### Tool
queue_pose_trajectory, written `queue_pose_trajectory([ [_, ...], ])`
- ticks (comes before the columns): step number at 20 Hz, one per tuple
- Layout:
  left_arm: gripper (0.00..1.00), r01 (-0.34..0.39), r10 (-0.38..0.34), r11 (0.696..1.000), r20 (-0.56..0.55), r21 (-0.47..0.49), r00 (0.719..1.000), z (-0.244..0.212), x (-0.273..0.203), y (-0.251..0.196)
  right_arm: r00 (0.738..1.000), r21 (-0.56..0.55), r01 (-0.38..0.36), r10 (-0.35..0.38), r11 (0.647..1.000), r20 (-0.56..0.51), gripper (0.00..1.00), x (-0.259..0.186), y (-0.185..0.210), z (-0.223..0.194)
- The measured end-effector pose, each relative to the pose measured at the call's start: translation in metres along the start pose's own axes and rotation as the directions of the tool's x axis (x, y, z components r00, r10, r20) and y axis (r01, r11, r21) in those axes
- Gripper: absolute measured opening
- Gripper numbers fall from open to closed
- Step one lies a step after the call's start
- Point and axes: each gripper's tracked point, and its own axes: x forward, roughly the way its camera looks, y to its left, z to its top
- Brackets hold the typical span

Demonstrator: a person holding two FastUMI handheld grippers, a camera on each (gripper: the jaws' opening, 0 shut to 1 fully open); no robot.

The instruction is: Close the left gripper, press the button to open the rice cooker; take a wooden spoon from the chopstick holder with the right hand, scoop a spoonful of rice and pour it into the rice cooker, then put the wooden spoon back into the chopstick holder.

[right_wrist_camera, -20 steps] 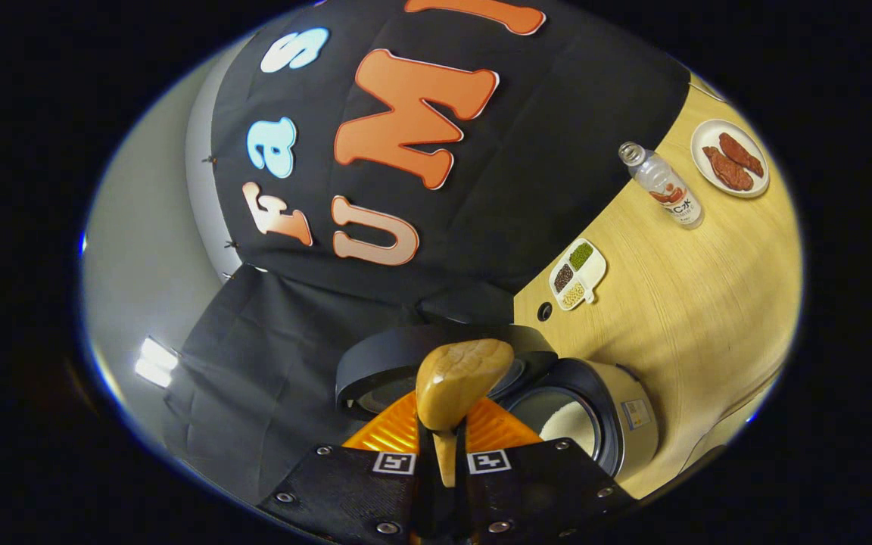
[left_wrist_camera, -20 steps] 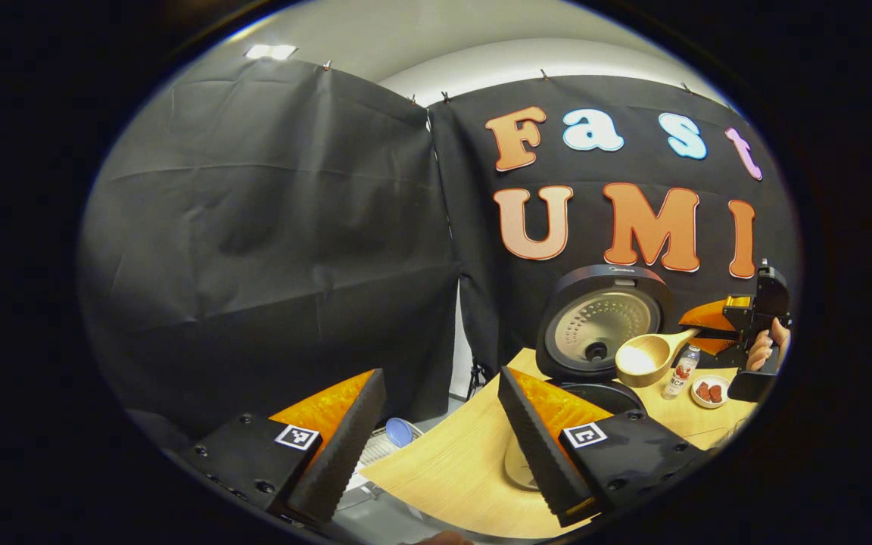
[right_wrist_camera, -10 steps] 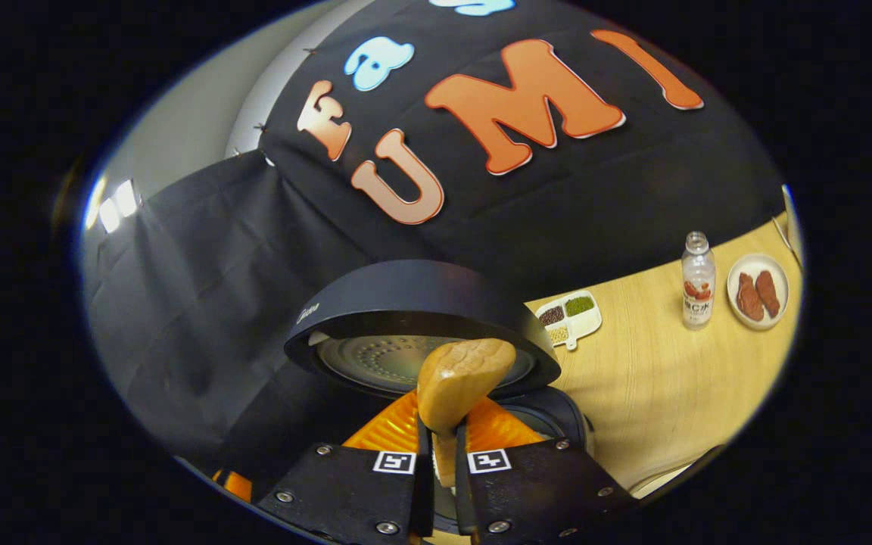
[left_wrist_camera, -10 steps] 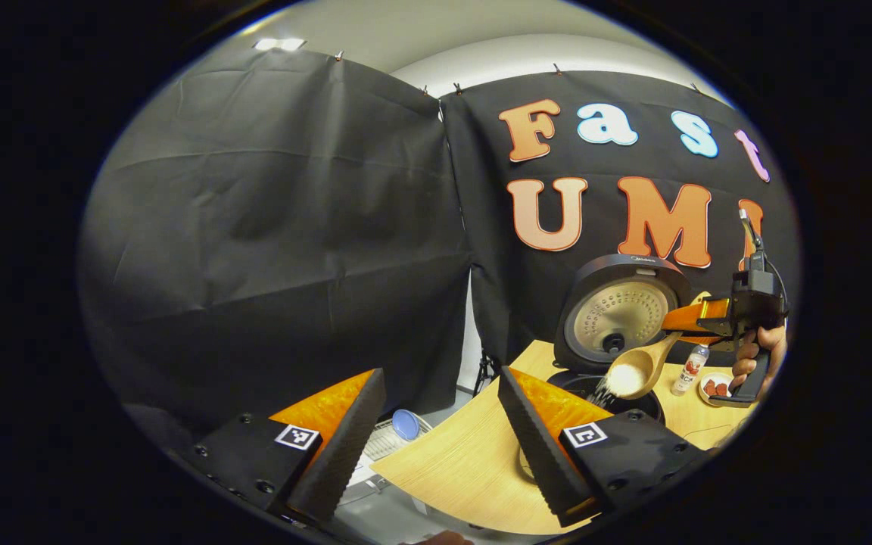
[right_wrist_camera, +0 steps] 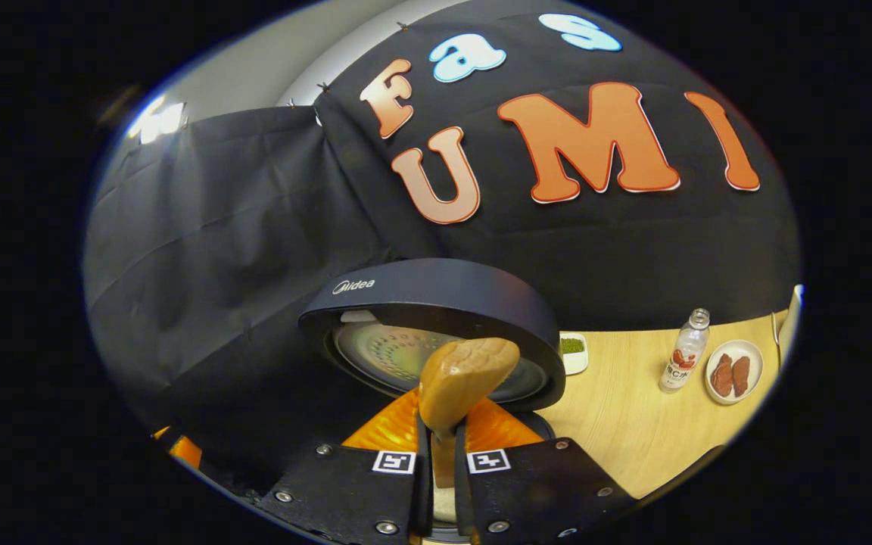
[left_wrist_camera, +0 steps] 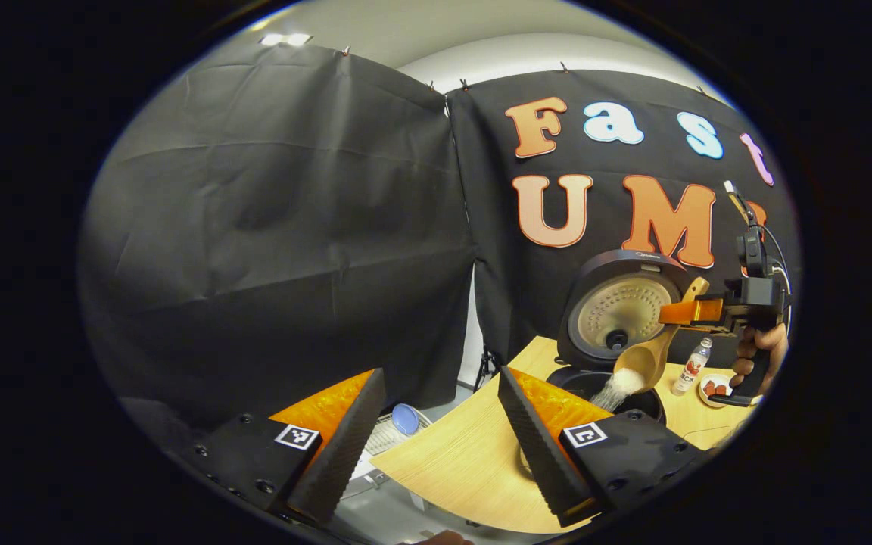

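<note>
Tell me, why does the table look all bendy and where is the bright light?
In the left gripper view the fisheye lens curves the table edge, and a ceiling light glows at top; in the right gripper view the light smears at upper left and the wooden spoon looms close.

Glossy wooden spoon [right_wrist_camera: 466, 371], matt dark plastic rice cooker [right_wrist_camera: 436, 291] lid, smooth wood-grain table [right_wrist_camera: 633, 424]
</note>
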Motion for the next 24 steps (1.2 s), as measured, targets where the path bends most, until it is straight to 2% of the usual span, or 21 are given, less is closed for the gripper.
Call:
queue_pose_trajectory([
  [5, 0.97, 0.002, -0.002, 1.0, -0.002, 0.002, 1.0, 0.0, -0.005, -0.002, 0.999, -0.132, -0.025, 0.028, 0.991, 0.021, 0.11, -0.003, 0.007, 0.007],
  [10, 0.97, 0.01, -0.01, 1.0, 0.002, 0.007, 1.0, 0.0, -0.007, -0.008, 0.998, -0.273, -0.035, 0.049, 0.961, 0.043, 0.11, -0.004, 0.018, 0.011],
  [15, 0.97, 0.01, -0.01, 1.0, 0.0, 0.006, 1.0, 0.0, -0.009, -0.007, 0.993, -0.42, -0.024, 0.069, 0.907, 0.091, 0.11, -0.009, 0.026, 0.016],
  [19, 0.97, 0.009, -0.009, 1.0, -0.005, 0.009, 1.0, -0.004, -0.009, -0.006, 0.986, -0.532, -0.015, 0.101, 0.847, 0.134, 0.11, -0.012, 0.039, 0.018],
  [20, 0.97, 0.01, -0.01, 1.0, -0.004, 0.009, 1.0, -0.002, -0.01, -0.006, 0.985, -0.547, -0.011, 0.105, 0.837, 0.139, 0.06, -0.011, 0.041, 0.016],
  [21, 0.97, 0.01, -0.01, 1.0, -0.004, 0.009, 1.0, -0.002, -0.009, -0.006, 0.984, -0.551, -0.009, 0.106, 0.834, 0.145, 0.11, -0.012, 0.042, 0.016],
  [24, 0.97, 0.019, -0.019, 1.0, -0.009, 0.002, 1.0, -0.005, -0.009, -0.005, 0.983, -0.512, -0.02, 0.109, 0.859, 0.145, 0.11, -0.014, 0.043, 0.014],
])
